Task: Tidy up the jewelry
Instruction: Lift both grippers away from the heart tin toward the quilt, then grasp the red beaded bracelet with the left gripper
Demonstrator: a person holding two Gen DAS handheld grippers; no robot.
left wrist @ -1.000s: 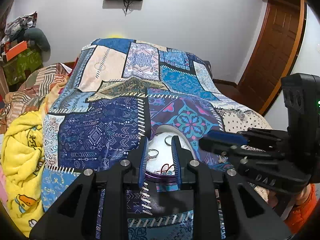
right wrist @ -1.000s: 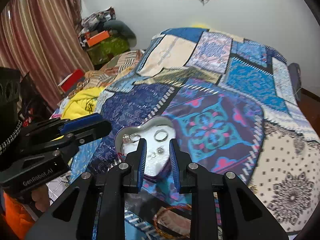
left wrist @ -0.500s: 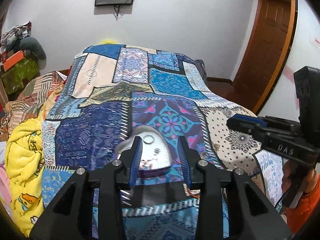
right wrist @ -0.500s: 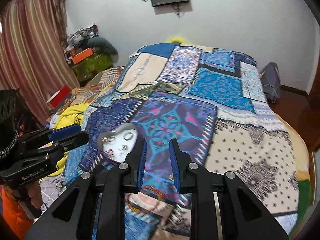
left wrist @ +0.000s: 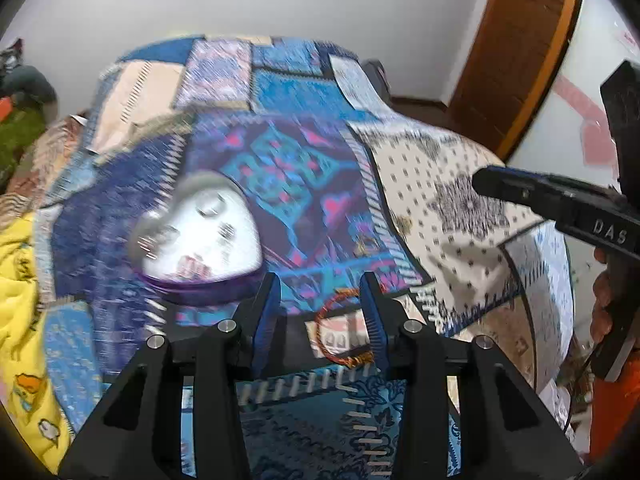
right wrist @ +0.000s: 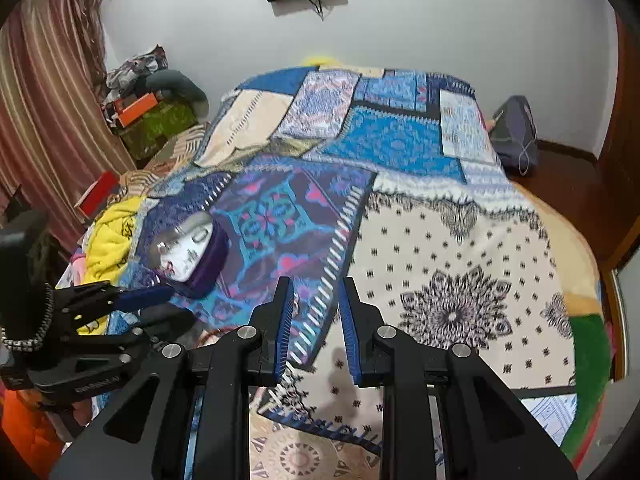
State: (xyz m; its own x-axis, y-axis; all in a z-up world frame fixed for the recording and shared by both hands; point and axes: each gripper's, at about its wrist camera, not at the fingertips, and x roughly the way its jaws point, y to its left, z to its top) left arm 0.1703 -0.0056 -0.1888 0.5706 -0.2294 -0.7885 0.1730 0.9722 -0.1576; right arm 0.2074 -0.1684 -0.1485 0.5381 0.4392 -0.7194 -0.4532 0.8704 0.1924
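A purple heart-shaped jewelry box (left wrist: 196, 236) with a white lining lies open on the patchwork bedspread (left wrist: 440, 184), with rings and small pieces inside, blurred. A red-orange bangle (left wrist: 320, 320) lies on the cover near the bed's front edge. My left gripper (left wrist: 320, 284) hovers over it with jaws opening, the bangle showing between the fingers, pads clear of it. The right wrist view shows the box (right wrist: 186, 248) at left and my left gripper (right wrist: 176, 306) below it. My right gripper (right wrist: 316, 286) stands narrowly open over the bedspread, with nothing between its fingers, well right of the box.
A yellow blanket (left wrist: 20, 300) is bunched at the bed's left side. A striped curtain (right wrist: 40, 100) and piled clutter (right wrist: 148, 112) fill the left corner. A dark bag (right wrist: 516, 128) lies on the floor by a wooden door (left wrist: 520, 40).
Both grippers have swung right, away from the box, which now sits left in both views. The left jaws have widened and the bangle has come between them.
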